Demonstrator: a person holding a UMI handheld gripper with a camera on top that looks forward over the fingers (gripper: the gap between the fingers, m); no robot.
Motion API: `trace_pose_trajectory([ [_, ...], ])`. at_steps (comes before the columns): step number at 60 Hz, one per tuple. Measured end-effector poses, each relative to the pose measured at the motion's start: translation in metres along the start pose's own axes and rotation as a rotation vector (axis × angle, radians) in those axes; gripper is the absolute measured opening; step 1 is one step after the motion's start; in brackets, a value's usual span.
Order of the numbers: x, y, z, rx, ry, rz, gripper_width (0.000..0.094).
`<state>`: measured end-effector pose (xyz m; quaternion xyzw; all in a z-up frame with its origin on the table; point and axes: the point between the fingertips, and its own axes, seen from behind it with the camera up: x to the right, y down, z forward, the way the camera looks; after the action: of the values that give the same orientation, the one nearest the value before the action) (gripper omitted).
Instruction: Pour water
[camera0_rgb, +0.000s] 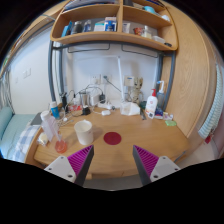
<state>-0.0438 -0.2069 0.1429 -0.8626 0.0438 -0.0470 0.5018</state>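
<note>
The tongs (112, 160) hang spread and empty above the near edge of the wooden bench (150, 140), their magenta pads (82, 157) apart. The task's likely vessel, a pale cylindrical cup (84, 131), stands just ahead of them beside a flat dark-red disc (112, 138). A sound approach would bracket the cup squarely at mid-height, since its smooth wall may slip.

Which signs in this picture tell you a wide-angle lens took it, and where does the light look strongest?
Gripper view: the wooden shelf above the desk bows into a curve, and the light wooden desk edge bends too. The white wall behind the desk looks brightest; the desk is evenly lit. The tool stands open, its magenta pads clear of the white cylindrical cup ahead.
</note>
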Motion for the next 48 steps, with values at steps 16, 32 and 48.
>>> trace_pose_trajectory([
  [16, -0.127, 0.08, 0.014, -0.106, -0.151, -0.041, 0.0815],
  [32, -0.216, 0.059, 0.053, -0.044, -0.254, -0.044, 0.081],
  [48, -0.242, 0.011, 0.104, 0.086, -0.252, 0.036, 0.0802],
])
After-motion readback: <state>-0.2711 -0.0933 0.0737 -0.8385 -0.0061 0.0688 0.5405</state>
